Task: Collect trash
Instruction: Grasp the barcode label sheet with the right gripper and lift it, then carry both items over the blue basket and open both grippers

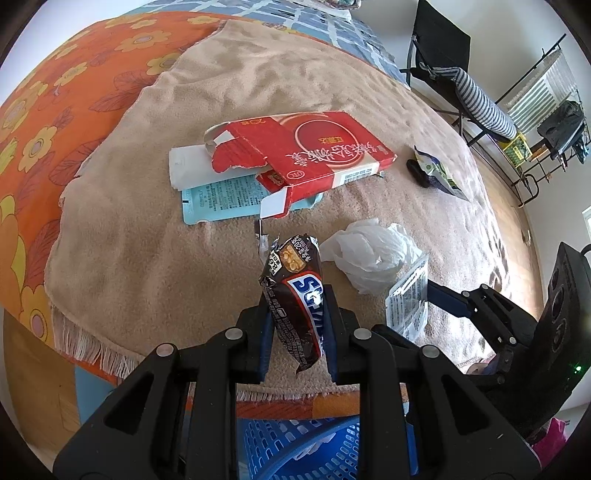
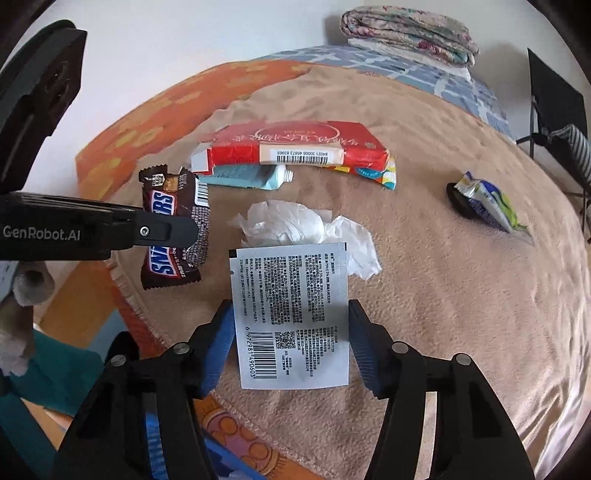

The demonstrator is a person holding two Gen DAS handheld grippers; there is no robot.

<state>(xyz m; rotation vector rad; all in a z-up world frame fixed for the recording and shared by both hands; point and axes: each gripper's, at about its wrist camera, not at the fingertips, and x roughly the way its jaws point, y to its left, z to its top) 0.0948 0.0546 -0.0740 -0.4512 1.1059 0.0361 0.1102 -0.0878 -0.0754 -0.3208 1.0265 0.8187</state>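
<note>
My left gripper (image 1: 297, 314) is shut on a brown Snickers wrapper (image 1: 295, 295), held above the beige blanket near its fringed edge; the wrapper also shows in the right wrist view (image 2: 173, 229). My right gripper (image 2: 291, 325) is shut on a white printed sachet (image 2: 291, 317), which also shows in the left wrist view (image 1: 406, 302). A crumpled white tissue (image 1: 365, 254) (image 2: 306, 229) lies just beyond both. A torn red carton (image 1: 303, 155) (image 2: 291, 147) lies further back on a teal tube (image 2: 251, 175). A small foil packet (image 1: 439, 171) (image 2: 487, 203) lies to the right.
A blue plastic basket (image 1: 295, 446) sits below the left gripper at the bed's edge. The beige blanket (image 1: 184, 258) lies over an orange floral sheet (image 1: 55, 129). A folding chair (image 1: 439, 55) and a drying rack (image 1: 535, 122) stand to the right. Folded bedding (image 2: 406, 33) lies at the back.
</note>
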